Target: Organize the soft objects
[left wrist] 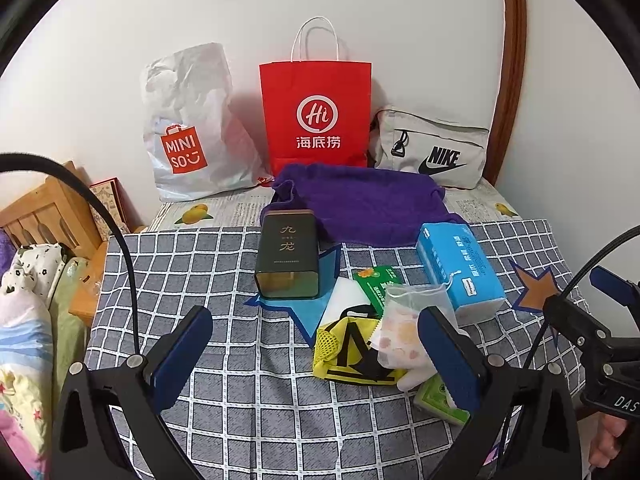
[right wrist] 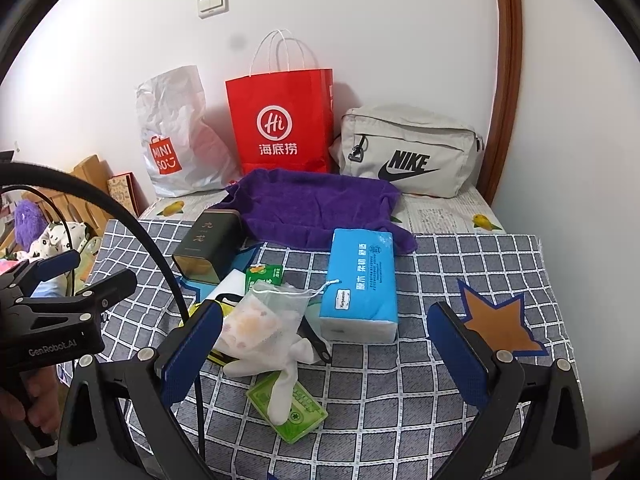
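A purple towel [left wrist: 360, 204] [right wrist: 316, 208] lies at the back of the checked cloth. A blue tissue pack [left wrist: 460, 268] [right wrist: 360, 284], a mesh drawstring pouch [left wrist: 404, 320] [right wrist: 264, 320], a yellow mesh item [left wrist: 344, 352], a white glove [right wrist: 280, 376] and green packets [right wrist: 288, 408] lie in a pile in the middle. A dark tin [left wrist: 288, 256] [right wrist: 208, 248] stands beside them. My left gripper [left wrist: 316, 356] is open and empty, just before the pile. My right gripper [right wrist: 324, 356] is open and empty, over the glove and tissue pack.
A red paper bag [left wrist: 316, 116], a white Miniso bag [left wrist: 188, 128] and a grey Nike pouch [left wrist: 432, 148] stand against the back wall. A wooden bed frame [left wrist: 48, 208] and bedding [left wrist: 24, 320] lie left of the table. The table's right edge [right wrist: 552, 280] drops off.
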A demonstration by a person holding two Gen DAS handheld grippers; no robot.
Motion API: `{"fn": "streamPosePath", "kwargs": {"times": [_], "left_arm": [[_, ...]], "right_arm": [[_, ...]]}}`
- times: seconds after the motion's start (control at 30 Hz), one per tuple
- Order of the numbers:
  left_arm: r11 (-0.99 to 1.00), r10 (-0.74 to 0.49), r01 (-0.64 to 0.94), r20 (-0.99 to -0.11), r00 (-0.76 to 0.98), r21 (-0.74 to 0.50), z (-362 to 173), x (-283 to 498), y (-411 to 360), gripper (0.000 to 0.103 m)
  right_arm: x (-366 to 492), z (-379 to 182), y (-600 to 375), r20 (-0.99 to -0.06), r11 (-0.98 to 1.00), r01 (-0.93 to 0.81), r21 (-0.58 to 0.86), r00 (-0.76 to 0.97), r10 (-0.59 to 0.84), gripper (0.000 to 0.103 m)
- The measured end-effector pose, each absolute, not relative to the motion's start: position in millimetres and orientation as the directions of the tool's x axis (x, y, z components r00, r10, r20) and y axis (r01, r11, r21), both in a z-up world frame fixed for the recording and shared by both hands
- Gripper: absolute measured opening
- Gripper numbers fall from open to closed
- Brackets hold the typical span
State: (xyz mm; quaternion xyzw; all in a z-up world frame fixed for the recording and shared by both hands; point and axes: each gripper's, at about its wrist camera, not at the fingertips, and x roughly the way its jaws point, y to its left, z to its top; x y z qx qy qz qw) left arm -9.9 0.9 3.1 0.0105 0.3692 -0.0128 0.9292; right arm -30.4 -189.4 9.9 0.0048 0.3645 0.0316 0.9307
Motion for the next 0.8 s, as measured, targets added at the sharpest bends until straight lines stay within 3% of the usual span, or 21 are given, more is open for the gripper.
{"fn": "streamPosePath", "kwargs": {"times": [0.8], "left_arm": [[0.999, -0.018, 0.035, -0.682, 0.732, 0.01, 5.5, -11.6, 3.1, 0.103]], "right_arm": [[-33.4, 10.8, -185.4, -0.671, 0.997, -0.068, 0.024, 0.738, 0.067, 0.101]]}}
